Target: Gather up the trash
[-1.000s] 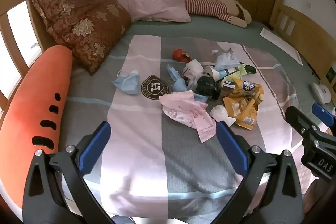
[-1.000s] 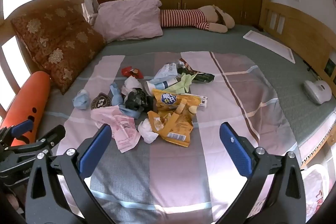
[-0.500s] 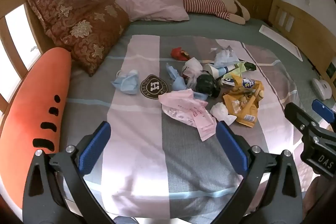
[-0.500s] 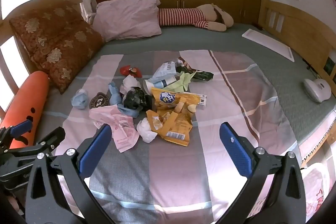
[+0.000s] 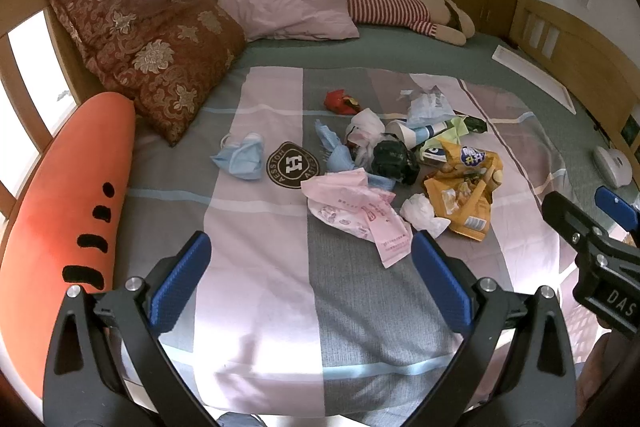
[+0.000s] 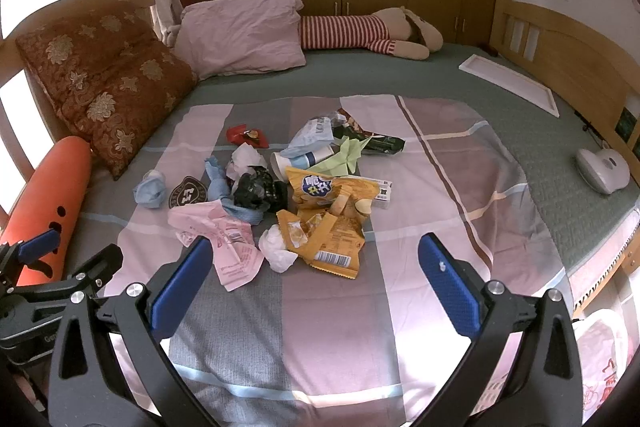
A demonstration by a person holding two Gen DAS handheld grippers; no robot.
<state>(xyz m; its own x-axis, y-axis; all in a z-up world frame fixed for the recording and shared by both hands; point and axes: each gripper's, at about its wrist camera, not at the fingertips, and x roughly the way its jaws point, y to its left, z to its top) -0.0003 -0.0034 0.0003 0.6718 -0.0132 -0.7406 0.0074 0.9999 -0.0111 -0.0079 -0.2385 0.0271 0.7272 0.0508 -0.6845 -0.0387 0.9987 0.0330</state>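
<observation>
Little has moved since a second ago: your two claws have only drifted slightly, so the trash pile sits a touch lower in the right wrist view, and none of the litter has shifted. Your left claw (image 5: 306, 279) hangs spread wide and empty over the striped bedspread (image 5: 256, 267) at the bottom of its frame. The pink paper wrapper (image 5: 360, 213) lies just above and between its fingers, apart from them. Your right claw (image 6: 310, 283) is likewise spread and empty at the bottom of its frame. The orange snack bag (image 6: 328, 223) lies just above its gap, with the crumpled white tissue (image 6: 276, 247) beside the bag's left edge. The blue face mask (image 5: 242, 161) lies alone left of the pile, centre-left in the left wrist view.
</observation>
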